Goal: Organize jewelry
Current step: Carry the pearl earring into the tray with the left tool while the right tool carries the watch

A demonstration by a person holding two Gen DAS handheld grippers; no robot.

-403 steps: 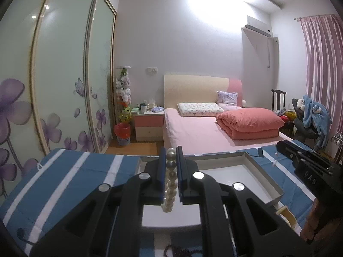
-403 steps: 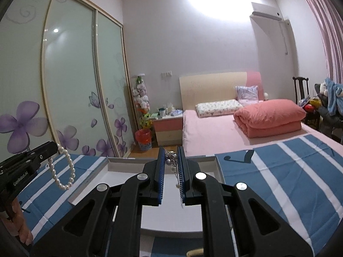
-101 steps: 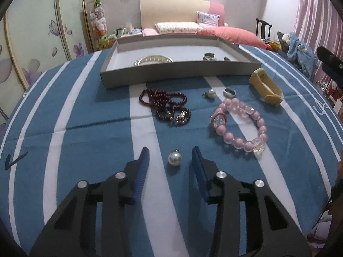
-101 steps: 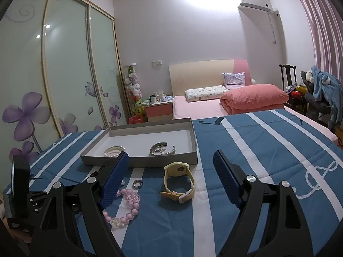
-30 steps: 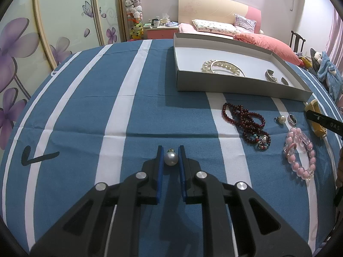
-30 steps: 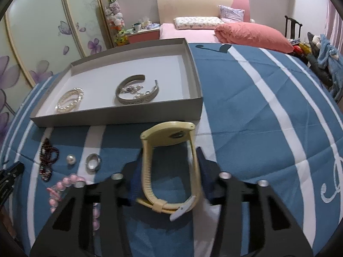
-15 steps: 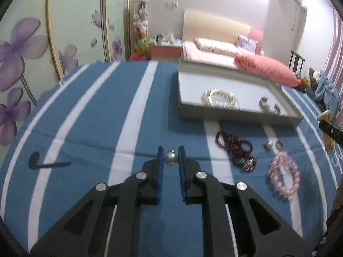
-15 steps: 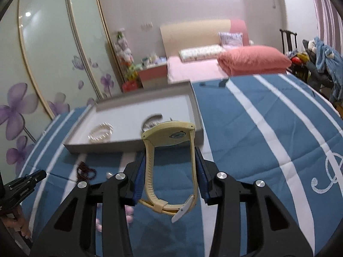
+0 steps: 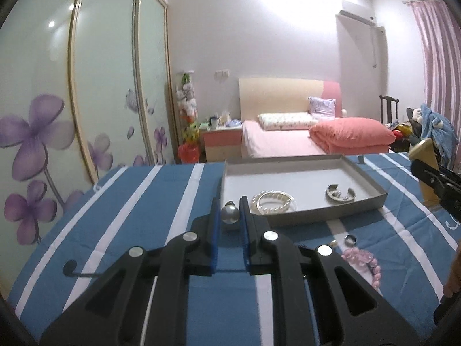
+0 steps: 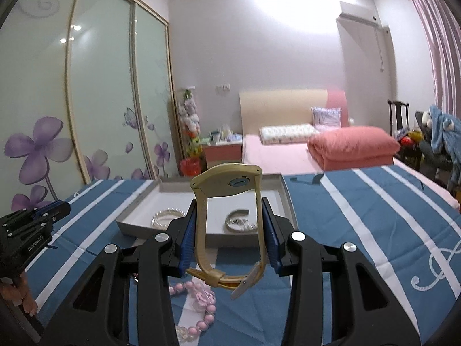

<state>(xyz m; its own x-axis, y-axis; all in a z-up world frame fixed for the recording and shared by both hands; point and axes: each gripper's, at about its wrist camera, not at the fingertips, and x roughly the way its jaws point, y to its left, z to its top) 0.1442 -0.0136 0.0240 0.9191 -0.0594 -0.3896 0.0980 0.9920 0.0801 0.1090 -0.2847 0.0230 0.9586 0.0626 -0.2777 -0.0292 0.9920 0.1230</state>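
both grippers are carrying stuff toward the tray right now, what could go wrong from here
The pearl pendant is round and pinched only at its sides by the left gripper, so it could squirt out and roll across the striped cloth. The right gripper squeezes the yellow watch by its flexible strap, which may bow and slip. Both head for the grey tray, so the grippers could collide, or drops could land on the pearl bracelet or silver bangle.

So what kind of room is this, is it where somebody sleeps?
Yes, it looks like a home bedroom. There is a bed with a pillow and a folded pink quilt, a nightstand beside it, and a big sliding wardrobe with purple flowers on its doors.
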